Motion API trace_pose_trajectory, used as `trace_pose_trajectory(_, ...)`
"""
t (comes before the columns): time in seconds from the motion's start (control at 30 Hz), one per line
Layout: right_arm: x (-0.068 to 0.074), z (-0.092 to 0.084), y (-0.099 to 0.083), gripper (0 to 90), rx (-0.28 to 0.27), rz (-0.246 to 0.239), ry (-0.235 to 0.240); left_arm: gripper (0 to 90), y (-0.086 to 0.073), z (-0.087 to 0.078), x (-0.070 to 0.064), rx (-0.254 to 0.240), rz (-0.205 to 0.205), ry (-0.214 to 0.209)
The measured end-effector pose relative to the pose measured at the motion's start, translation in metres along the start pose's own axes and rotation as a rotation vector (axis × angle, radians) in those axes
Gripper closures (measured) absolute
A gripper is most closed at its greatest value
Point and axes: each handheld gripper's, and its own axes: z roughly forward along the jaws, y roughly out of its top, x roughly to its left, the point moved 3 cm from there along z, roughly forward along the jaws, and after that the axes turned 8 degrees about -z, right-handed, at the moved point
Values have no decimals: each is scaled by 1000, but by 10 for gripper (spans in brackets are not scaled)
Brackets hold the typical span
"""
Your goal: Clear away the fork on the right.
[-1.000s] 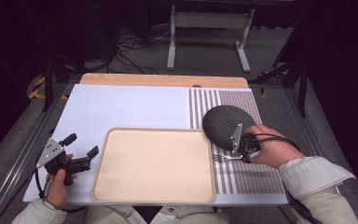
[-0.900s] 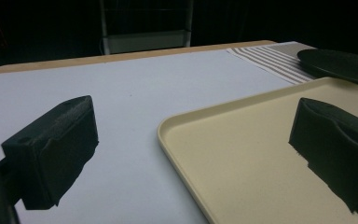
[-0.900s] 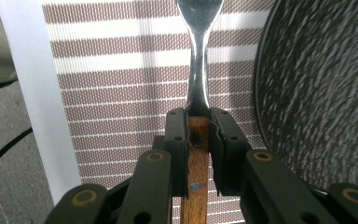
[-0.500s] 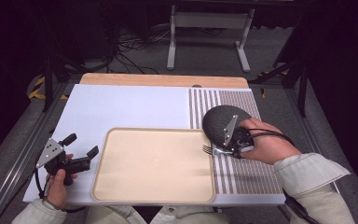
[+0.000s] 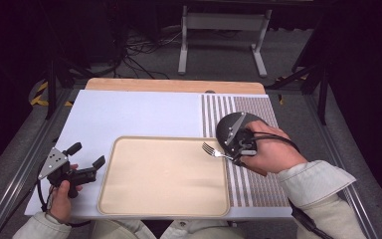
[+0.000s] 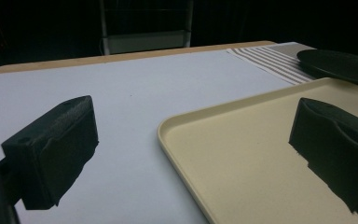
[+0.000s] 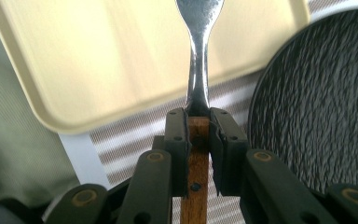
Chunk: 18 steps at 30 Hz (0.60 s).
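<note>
Fork (image 5: 215,151): wooden handle, steel neck and tines. Clamped by the handle between the closed jaws of the right gripper (image 5: 234,155); neck and head projecting forward, off the table, tines over the right edge of the tray (image 5: 129,199). Grip centred on the handle in the right gripper view, wood visible between the pads, fork (image 7: 198,70) in line with the jaws.

Tray: beige, bare, lying across the white mat (image 5: 129,112) and the striped mat (image 5: 248,184).

Plate (image 5: 225,130): dark, textured, on the striped mat, just beside and partly under the right gripper.

Left gripper (image 5: 85,163): jaws wide apart, holding nothing, resting at the tray's left edge; one jaw over the white mat, the other over the tray corner in the left gripper view.

Step in hand, as judged: setting the fork on the tray. Advice: hold the clamp firm until the tines and handle lie flat on the tray; lower level, not tip-first, to avoid skidding; clear the raised rim before descending; release only once supported, then back straight off along the handle. Keep left gripper clear of the landing spot.
</note>
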Motion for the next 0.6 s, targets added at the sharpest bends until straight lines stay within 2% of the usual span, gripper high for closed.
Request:
trace_pose_trajectory(0.03,1,0,3,776,-2,12,5,17,0,0,0,0,0,-1)
trace_pose_trajectory(0.07,2,-1,8,776,-14,46,13,17,0,0,0,0,0,-1)
trace_pose_trajectory(0.1,2,-1,8,776,-14,46,13,17,0,0,0,0,0,0)
trace_pose_trajectory(0.13,3,-1,10,776,-19,71,16,17,0,0,0,0,0,-1)
trace_pose_trajectory(0.17,5,-2,15,776,-44,123,23,17,0,0,0,-1,0,-2)
trace_pose_trajectory(0.23,5,-2,17,777,-44,141,19,17,0,0,0,-2,0,-1)
trace_pose_trajectory(0.27,7,-1,22,777,-55,178,26,17,0,-1,0,-3,-2,-1)
trace_pose_trajectory(0.33,7,-1,23,776,-56,187,28,17,0,-1,1,-2,0,-2)
trace_pose_trajectory(0.47,12,1,33,777,-63,251,42,17,0,0,0,-3,2,-3)
trace_pose_trajectory(0.6,14,3,39,777,-67,288,56,17,0,-1,0,-3,1,-1)
